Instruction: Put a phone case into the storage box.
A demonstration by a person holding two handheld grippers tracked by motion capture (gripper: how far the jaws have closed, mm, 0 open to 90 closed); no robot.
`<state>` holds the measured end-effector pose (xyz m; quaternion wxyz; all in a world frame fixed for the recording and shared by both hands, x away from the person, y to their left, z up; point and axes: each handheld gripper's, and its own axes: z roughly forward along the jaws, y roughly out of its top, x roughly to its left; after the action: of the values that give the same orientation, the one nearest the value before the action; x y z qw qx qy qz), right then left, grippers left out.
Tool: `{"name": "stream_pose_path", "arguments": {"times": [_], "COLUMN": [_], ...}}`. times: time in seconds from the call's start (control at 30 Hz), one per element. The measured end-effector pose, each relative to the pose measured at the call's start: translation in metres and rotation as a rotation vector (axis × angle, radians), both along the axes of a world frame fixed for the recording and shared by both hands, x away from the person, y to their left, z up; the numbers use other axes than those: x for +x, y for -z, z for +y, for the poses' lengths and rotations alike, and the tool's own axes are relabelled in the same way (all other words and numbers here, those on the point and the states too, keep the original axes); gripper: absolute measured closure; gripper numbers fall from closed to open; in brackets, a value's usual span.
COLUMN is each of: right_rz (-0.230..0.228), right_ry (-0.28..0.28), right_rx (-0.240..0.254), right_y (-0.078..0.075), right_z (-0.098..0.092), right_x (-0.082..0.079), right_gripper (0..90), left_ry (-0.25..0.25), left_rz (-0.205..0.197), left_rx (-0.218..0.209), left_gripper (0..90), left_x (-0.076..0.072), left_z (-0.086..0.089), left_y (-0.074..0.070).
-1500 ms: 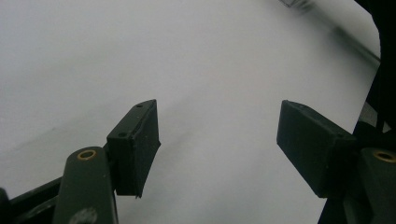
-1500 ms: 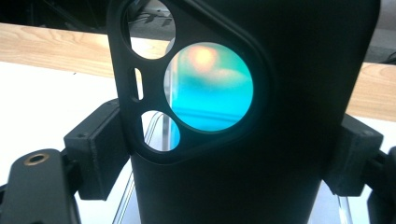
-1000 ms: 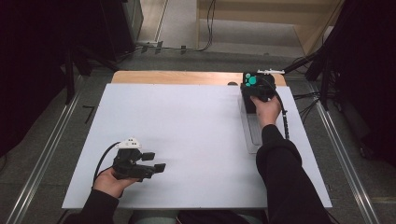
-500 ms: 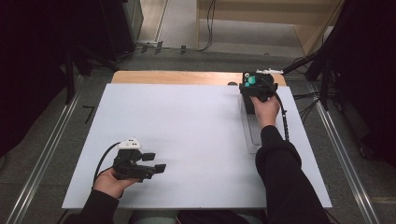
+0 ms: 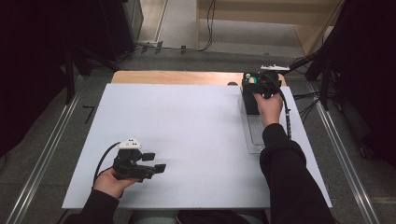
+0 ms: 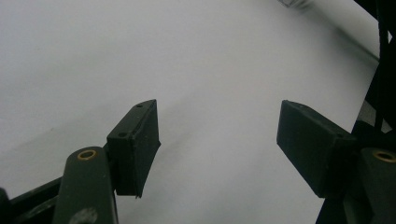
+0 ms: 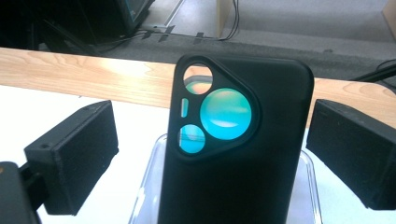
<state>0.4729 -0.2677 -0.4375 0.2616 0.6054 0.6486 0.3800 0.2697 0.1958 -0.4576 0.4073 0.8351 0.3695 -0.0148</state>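
**Black phone case stands between the right gripper's spread jaws at the far right of the table**

High view: the right gripper (image 5: pixel 259 80) sits at the far right of the white table (image 5: pixel 187 135), over the far end of a clear tray (image 5: pixel 253 135). The left gripper (image 5: pixel 154 163) rests near the table's near left, jaws apart and empty. A wooden strip (image 5: pixel 173 77) edges the far side; grey floor and cables lie beyond. Both grippers lie much as they did a second ago.

Left gripper view: the jaws stand wide apart over bare white table, gripping nothing.

Right gripper view: a black phone case (image 7: pixel 238 154) stands upright on the tray, with three cut-outs showing teal. The jaws flank it, spread wide, clear of both sides.
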Motion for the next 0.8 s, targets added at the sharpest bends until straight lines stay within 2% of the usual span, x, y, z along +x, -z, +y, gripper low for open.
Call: {"name": "stream_pose_path", "arguments": {"times": [0.17, 0.33, 0.4, 0.57, 0.8], "right_rz": [0.025, 0.05, 0.049, 0.094, 0.152], "right_ry": [-0.018, -0.072, -0.085, -0.111, -0.235], "right_rx": [0.028, 0.045, 0.045, 0.034, 0.093], "right_y": [-0.009, -0.015, -0.016, -0.022, -0.022], "right_z": [0.003, 0.012, 0.014, 0.027, 0.042], "right_x": [-0.005, -0.011, -0.012, -0.017, -0.023], "right_gripper": [0.7, 0.8, 0.8, 0.8, 0.9], "left_ry": [-0.006, -0.006, -0.006, -0.004, -0.004], "left_rz": [0.004, 0.007, 0.007, 0.02, 0.022], "left_rx": [-0.006, -0.004, -0.004, -0.017, -0.017], "left_gripper": [29.8, 29.8, 29.8, 29.8, 29.8], "left_x": [0.0, 0.0, 0.0, 0.001, 0.001], "left_z": [0.0, 0.0, 0.0, 0.001, 0.002], "left_y": [0.0, 0.0, 0.0, 0.0, 0.0]}}
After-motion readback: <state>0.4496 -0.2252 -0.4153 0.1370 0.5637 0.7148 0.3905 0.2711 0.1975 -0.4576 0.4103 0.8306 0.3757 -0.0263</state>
